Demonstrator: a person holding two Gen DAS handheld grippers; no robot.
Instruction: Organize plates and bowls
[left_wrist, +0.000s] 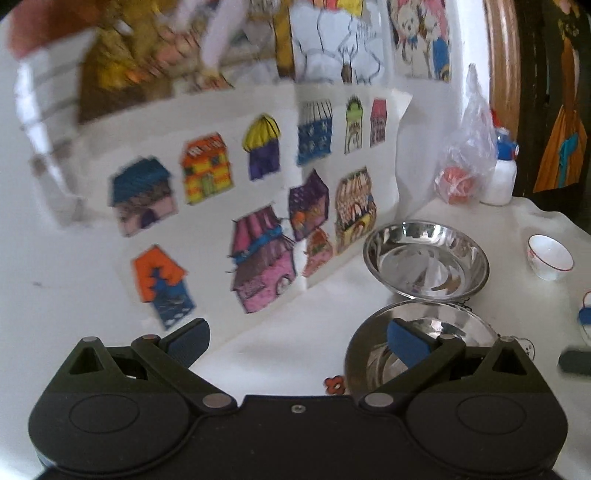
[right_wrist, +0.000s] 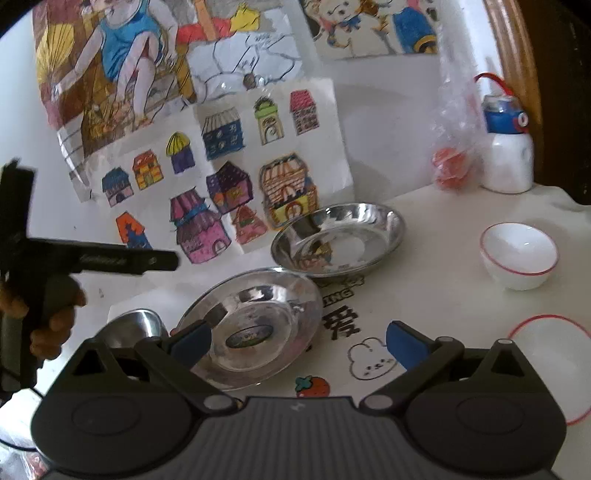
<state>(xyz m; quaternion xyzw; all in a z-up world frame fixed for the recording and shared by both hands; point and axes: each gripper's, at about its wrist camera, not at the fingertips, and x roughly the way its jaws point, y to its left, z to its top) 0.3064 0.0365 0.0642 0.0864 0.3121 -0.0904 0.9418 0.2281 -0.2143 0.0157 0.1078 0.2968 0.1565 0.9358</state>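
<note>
Jaws on both grippers, left (left_wrist: 297, 341) and right (right_wrist: 297, 341), gape wide, holding nothing. Mid-frame on the worktop (right_wrist: 443, 236) sit a steel plate (right_wrist: 255, 325) and steel bowl (right_wrist: 338, 238); white bowl (right_wrist: 519, 254) at right.

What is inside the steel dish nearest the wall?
The steel dish holds nothing; only reflections show on its shiny floor. Whatever lies under it on the tablecloth is covered.
</note>
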